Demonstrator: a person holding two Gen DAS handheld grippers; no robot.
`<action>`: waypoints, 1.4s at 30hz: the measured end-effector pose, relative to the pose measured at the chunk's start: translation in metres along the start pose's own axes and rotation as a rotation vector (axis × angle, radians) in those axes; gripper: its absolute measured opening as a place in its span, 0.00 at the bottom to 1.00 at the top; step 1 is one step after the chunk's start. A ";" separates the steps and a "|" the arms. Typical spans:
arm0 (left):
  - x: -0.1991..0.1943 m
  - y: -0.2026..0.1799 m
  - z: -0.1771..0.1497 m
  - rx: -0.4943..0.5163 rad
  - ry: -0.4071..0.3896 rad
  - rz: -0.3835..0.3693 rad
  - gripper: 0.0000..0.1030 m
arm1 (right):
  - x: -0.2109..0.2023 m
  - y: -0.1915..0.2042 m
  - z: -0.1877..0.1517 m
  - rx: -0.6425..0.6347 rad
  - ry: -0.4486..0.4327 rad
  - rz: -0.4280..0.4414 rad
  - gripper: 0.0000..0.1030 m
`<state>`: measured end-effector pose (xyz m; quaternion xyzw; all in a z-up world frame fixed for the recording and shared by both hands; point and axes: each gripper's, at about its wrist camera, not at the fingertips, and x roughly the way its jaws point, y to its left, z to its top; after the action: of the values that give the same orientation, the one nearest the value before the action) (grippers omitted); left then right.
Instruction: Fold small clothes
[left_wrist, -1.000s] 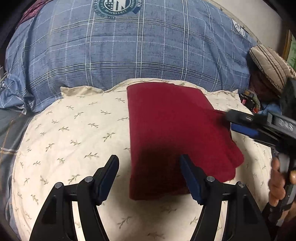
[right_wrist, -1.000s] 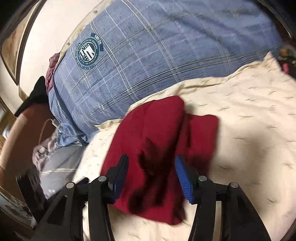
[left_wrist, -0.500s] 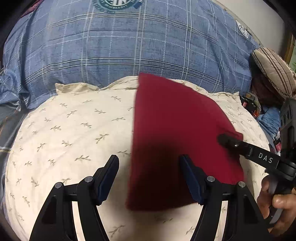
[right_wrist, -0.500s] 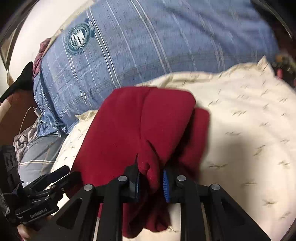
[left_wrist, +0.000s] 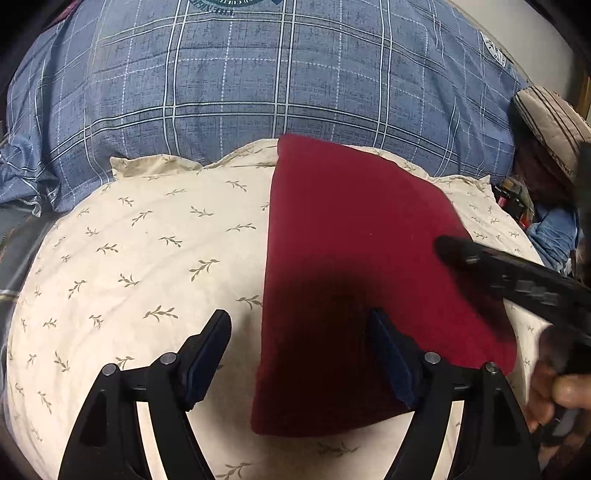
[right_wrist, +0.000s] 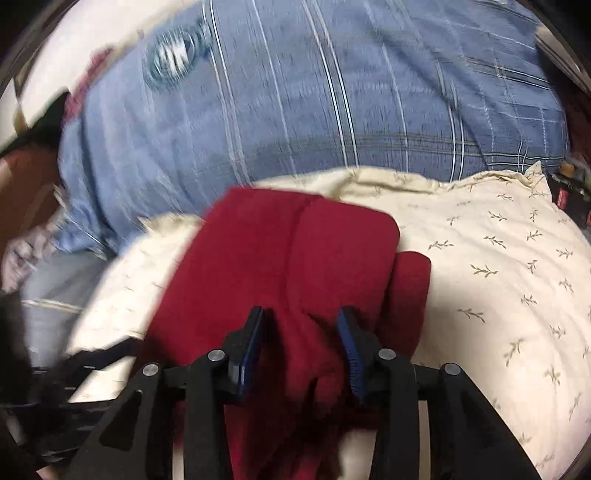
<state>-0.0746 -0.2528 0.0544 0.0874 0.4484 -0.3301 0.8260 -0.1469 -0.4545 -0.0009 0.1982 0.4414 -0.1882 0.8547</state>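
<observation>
A dark red garment (left_wrist: 354, 258) lies folded on a cream leaf-print pillow (left_wrist: 147, 258). My left gripper (left_wrist: 297, 317) hovers low over the garment's near left edge. Its jaws are wide and still opening, one finger over the pillow and one over the cloth, gripping nothing. In the right wrist view the garment (right_wrist: 295, 251) shows a folded top layer with a lower layer sticking out to the right. My right gripper (right_wrist: 301, 312) is over its near end with its jaws opening. A ridge of cloth stands between them, no longer pinched. One of its fingers (left_wrist: 491, 269) reaches in over the garment's right side.
A blue plaid duvet (left_wrist: 258, 74) bulges behind the pillow. A striped cushion (left_wrist: 550, 122) and small clutter (left_wrist: 517, 199) lie at the far right. A person's hand (left_wrist: 565, 391) holds the right gripper. Grey bedding (right_wrist: 48, 280) lies left of the pillow.
Half a second ago my right gripper was pinched on a fold of the red cloth; its jaws have since parted. My left jaws have spread a little wider and come closer to the cloth.
</observation>
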 end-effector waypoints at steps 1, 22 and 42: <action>0.002 -0.001 0.000 0.004 0.004 -0.001 0.76 | 0.008 -0.002 0.002 0.004 0.020 -0.006 0.39; 0.006 -0.003 -0.003 -0.024 0.023 0.014 0.77 | -0.015 -0.003 -0.032 0.062 0.041 0.039 0.58; 0.037 0.052 0.035 -0.165 0.110 -0.314 0.80 | 0.007 -0.083 -0.013 0.312 -0.053 0.264 0.79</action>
<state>-0.0044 -0.2458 0.0368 -0.0338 0.5266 -0.4120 0.7429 -0.1930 -0.5195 -0.0280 0.3794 0.3544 -0.1456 0.8422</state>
